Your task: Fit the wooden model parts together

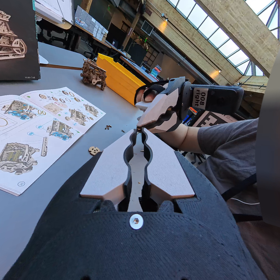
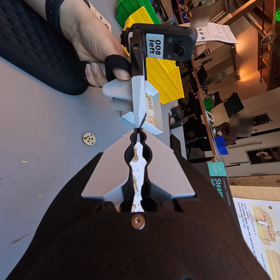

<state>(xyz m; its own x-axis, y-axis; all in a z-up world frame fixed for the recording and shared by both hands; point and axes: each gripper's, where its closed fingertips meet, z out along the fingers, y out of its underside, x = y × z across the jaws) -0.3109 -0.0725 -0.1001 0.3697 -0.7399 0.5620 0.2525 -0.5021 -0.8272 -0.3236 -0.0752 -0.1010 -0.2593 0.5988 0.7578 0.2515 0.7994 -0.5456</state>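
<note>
**Claw tips meeting above the bench**

The left claw and the right claw meet tip to tip above the grey bench. In the left wrist view, the left claw's fingers converge to a narrow gap at their far ends. A very small dark wooden piece sits at that point, where the right claw's tips come in from the upper right. The piece is too small to tell which claw pinches it, or whether both do. In the right wrist view, the right claw's fingers are drawn almost together at the tips, and the left claw descends from above to the same spot.

Each claw is carried by a hand; the one visible in the right wrist view has a black strap around one finger.

A round wooden disc with cut-outs lies flat on the bench, left of the left claw and well apart from the tips. A partly built wooden model stands at the far side of the bench, beside a yellow bin. An open instruction booklet lies on the left. A dark model box stands upright at the far left. Small wooden scraps lie on the bench near the booklet's right edge.
</note>
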